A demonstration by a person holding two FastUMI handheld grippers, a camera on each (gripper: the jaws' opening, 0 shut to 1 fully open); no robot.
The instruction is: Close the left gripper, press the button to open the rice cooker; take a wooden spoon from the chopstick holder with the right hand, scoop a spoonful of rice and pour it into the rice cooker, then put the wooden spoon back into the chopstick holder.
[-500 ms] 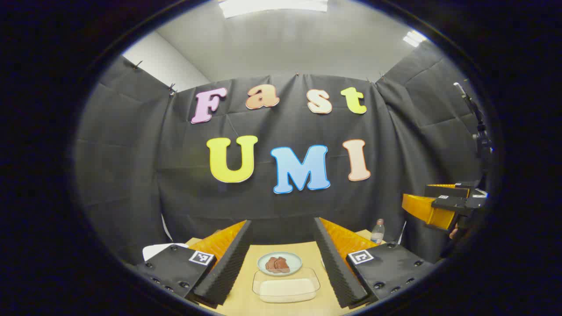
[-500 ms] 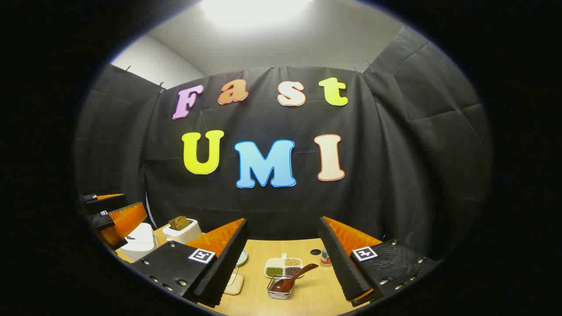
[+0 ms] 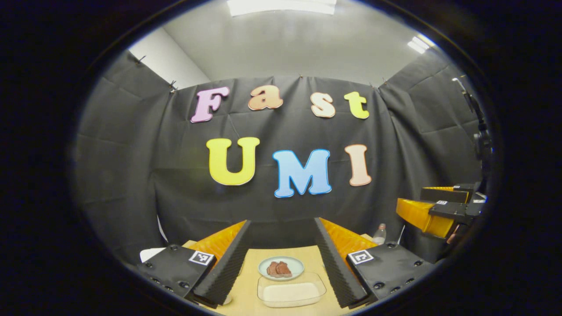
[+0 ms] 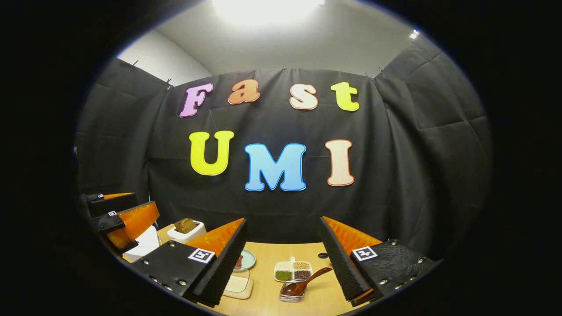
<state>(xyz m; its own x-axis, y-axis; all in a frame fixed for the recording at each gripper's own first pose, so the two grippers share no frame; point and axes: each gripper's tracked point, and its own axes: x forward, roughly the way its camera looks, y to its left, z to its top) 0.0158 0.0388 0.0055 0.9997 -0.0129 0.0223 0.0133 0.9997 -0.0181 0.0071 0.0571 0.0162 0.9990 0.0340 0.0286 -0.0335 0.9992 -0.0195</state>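
left gripper: fingers spread wide, nothing held, hanging above the table
right gripper: wide open too, empty, ribbed pads
wooden spoon: dark brown, glossy, leaning in a small clear square chopstick holder between the right fingers, lower down
rice: shallow clear dish of white grain, just below a round plate
rice cooker: white, far left, mostly hidden by the other gripper
divided tray: white, holds green and brown grains
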